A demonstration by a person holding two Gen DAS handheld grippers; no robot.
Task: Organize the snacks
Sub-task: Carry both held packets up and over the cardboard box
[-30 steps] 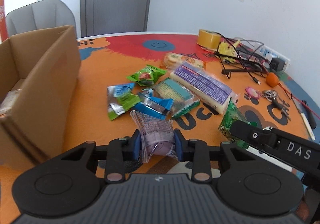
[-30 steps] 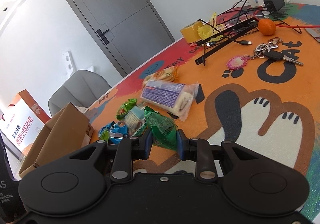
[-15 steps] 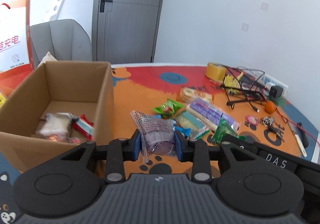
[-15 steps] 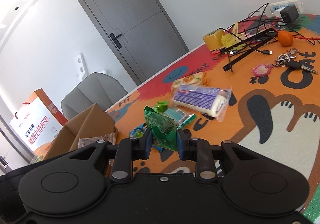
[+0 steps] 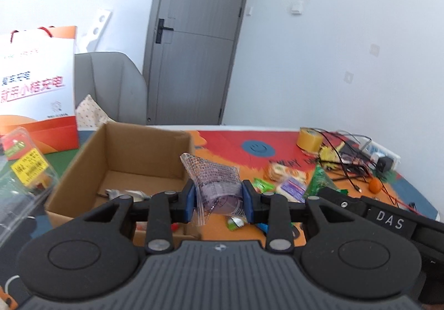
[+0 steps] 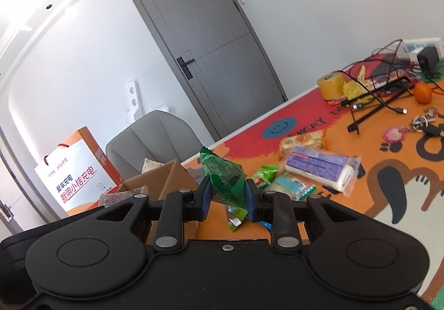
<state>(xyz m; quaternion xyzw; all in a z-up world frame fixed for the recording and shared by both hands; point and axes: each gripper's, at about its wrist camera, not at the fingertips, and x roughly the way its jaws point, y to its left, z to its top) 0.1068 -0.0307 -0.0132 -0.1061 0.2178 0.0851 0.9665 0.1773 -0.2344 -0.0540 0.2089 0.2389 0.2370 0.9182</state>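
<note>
So in the left wrist view, a clear packet with purple print (image 5: pixel 215 185) is being pinched tight between the blue pads of the left gripper (image 5: pixel 219 200), dead centre of the frame and lifted off the table. Just left of it, an open cardboard box (image 5: pixel 83 171) is being shown sitting on the orange cartoon mat (image 5: pixel 244 171), with a couple of wrapped snacks lying inside at the bottom. An orange and white paper bag (image 5: pixel 36 88) is being seen at the upper left, and a grey chair (image 5: pixel 111 85) behind the box. To the right of centre, loose snacks are being left scattered on the mat, including a white bar with a purple label (image 5: pixel 291 188), and the black body of the other tool is poking in at the lower right. Over in the right wrist view, a green snack packet (image 6: pixel 226 182) is being clamped by the right gripper (image 6: pixel 227 201), held up in the middle of the frame. The box (image 6: pixel 163 182) is being partly hidden just left of centre. The purple-label bar (image 6: pixel 319 168), tape roll (image 6: pixel 331 85), tangled cables (image 6: pixel 374 88) and an orange (image 6: pixel 422 92) are being shown towards the right.
</note>
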